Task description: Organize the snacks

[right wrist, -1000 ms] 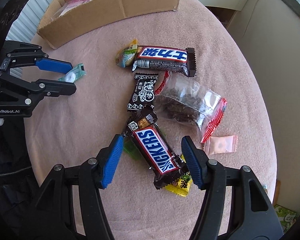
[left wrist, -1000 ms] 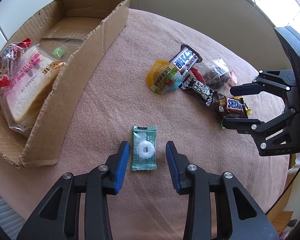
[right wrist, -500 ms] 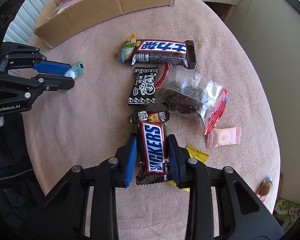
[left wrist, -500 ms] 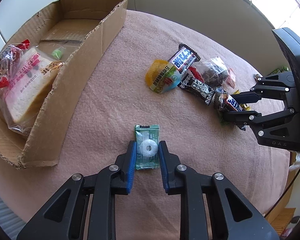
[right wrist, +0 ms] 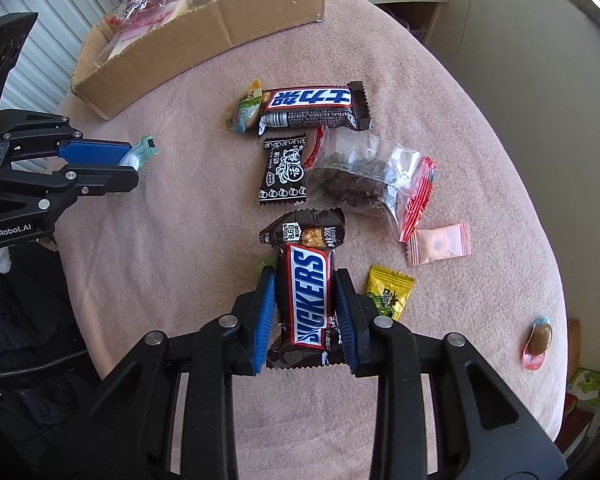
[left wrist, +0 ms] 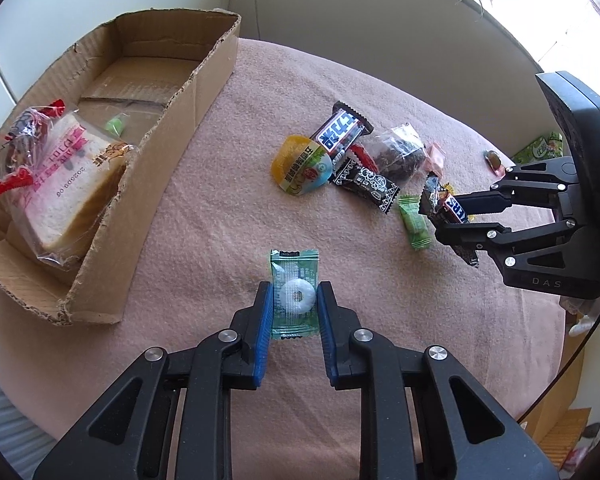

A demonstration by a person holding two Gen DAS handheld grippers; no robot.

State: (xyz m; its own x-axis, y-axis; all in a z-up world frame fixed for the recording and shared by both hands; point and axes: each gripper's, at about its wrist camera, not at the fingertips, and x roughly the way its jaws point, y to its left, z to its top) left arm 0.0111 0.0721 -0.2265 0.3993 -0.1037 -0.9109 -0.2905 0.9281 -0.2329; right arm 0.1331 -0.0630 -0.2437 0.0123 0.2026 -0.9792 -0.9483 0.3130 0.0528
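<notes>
I've got left fingers (left wrist: 293, 305) clamped on the green mint packet (left wrist: 295, 294), right fingers (right wrist: 305, 307) clamped on the Snickers bar (right wrist: 310, 295), both at the surface (left wrist: 228, 208); slick wrappers gripped near the tips could slip out on lifting.

- "SNICKERS", white letters on blue, on the chocolate bar wrapper (right wrist: 310, 300); small print on its upper end includes "8.6g".
- "GenRobot.AI", on the body of the left gripper (right wrist: 134, 160), seen from the right wrist view.
- "DAS", on the body of the right gripper (left wrist: 446, 216), seen from the left wrist view.
- "202509 05", printed upside down on the bagged bread slice (left wrist: 66, 184).
- Chinese characters, white on blue, on the larger chocolate bar (right wrist: 312, 108); not legible enough to transcribe.
</notes>
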